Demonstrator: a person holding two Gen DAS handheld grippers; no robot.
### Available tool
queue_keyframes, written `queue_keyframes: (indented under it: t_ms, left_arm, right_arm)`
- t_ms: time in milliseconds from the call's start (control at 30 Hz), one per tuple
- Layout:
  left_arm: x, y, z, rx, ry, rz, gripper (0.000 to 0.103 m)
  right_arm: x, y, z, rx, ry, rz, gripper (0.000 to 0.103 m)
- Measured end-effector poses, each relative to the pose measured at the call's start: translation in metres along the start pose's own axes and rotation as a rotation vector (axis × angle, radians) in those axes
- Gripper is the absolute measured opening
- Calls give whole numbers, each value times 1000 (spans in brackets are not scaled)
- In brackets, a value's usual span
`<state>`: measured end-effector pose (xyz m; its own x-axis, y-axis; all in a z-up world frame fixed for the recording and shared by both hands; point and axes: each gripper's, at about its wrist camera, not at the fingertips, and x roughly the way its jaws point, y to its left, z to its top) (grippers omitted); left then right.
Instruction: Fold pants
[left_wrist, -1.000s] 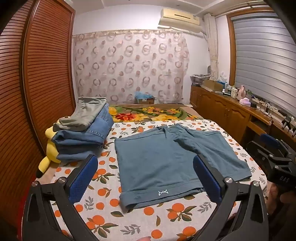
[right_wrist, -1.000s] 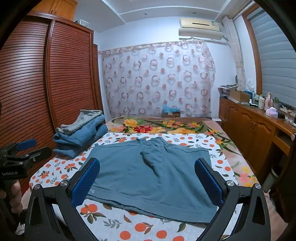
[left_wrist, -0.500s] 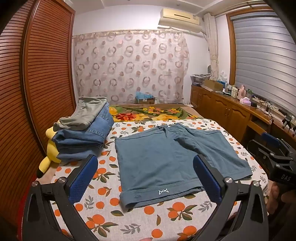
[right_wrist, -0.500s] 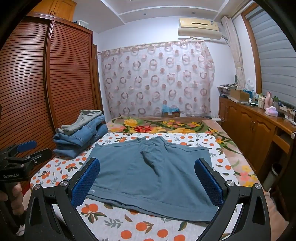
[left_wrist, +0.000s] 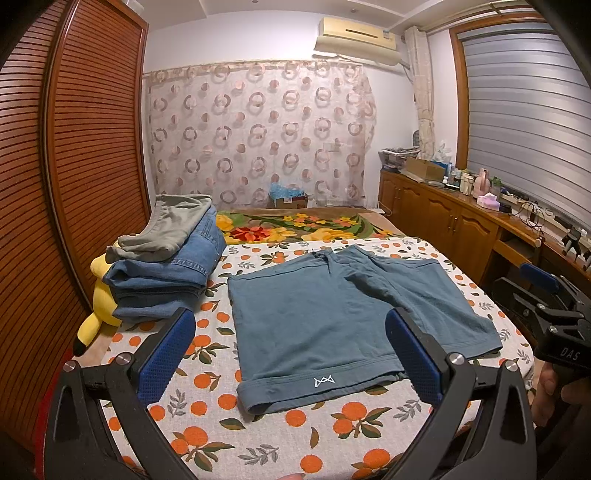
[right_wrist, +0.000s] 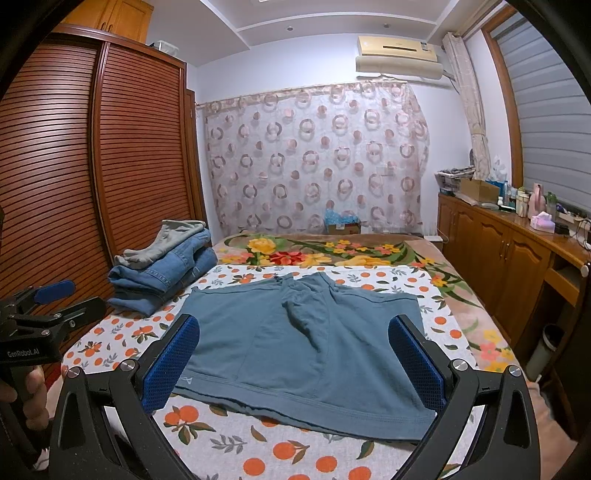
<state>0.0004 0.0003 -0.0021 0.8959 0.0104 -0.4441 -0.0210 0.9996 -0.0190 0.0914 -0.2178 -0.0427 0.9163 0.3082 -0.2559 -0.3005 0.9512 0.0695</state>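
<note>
A pair of blue-grey shorts (left_wrist: 332, 317) lies spread flat on the orange-print bed sheet (left_wrist: 207, 435), leg hems toward me, waistband at the far side. In the right wrist view the same shorts (right_wrist: 295, 339) show a crease down the middle. My left gripper (left_wrist: 290, 360) hangs open above the near hem of the left leg, nothing between its blue pads. My right gripper (right_wrist: 293, 363) is open above the near hem on the right side, also holding nothing. Each gripper appears at the edge of the other's view, held by a hand.
A stack of folded jeans with a grey garment on top (left_wrist: 166, 258) sits at the bed's left, over a yellow plush toy (left_wrist: 101, 306). A wooden slatted wardrobe (left_wrist: 74, 166) stands left, a wooden cabinet (left_wrist: 461, 229) right. A floral blanket (left_wrist: 295, 225) covers the far bed.
Hardly anything has moved; the right gripper has sunk slightly and crept toward the shorts, and the left gripper holds its place.
</note>
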Motion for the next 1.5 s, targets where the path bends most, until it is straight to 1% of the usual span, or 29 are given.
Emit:
queue_keyframes:
  t_ms: [1500]
  left_arm:
    - [-1,-1,0,4,-6,1,103]
  right_arm:
    - [-2,1,1,8,-14,-2,102]
